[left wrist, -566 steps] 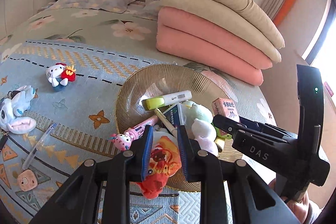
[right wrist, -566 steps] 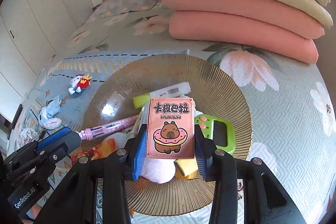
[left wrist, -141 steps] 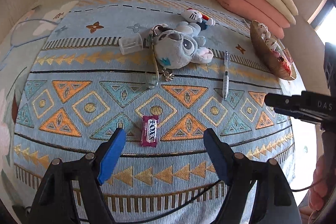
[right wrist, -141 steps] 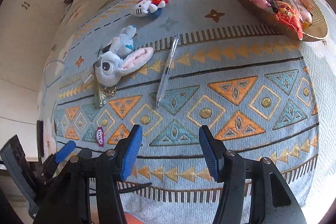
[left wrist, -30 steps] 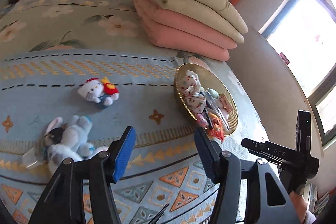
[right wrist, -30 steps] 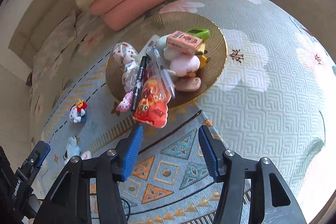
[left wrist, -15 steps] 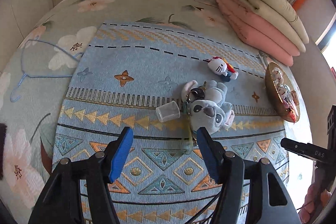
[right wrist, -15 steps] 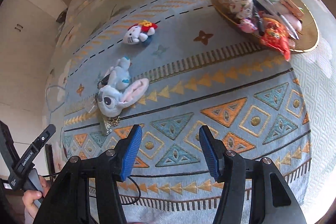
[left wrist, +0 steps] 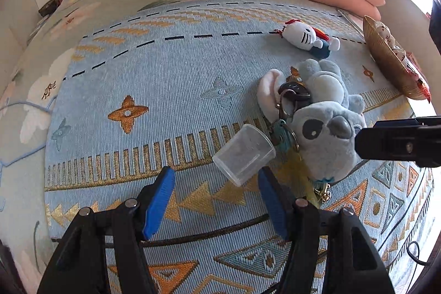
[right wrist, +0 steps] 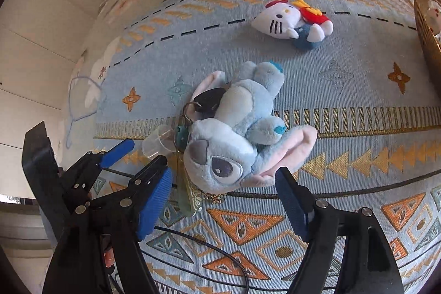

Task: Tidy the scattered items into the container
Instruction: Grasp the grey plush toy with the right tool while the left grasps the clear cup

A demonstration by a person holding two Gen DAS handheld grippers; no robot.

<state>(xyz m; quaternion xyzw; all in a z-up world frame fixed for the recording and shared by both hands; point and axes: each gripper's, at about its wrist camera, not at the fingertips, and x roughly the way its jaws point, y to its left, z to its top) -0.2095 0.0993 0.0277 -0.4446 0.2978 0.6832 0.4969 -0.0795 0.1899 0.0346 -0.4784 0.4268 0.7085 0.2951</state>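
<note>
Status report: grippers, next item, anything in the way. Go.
Left hand-held gripper open, at clear cup lying sideways. Right hand-held gripper open, at blue plush. Keys wedged between them.

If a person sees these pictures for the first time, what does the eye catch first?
Probably the pale blue plush toy with pink ears, lying mid-rug on a bunch of keys just ahead of the open right gripper. Next, the clear plastic cup tipped over beside it, before the open left gripper.
</note>
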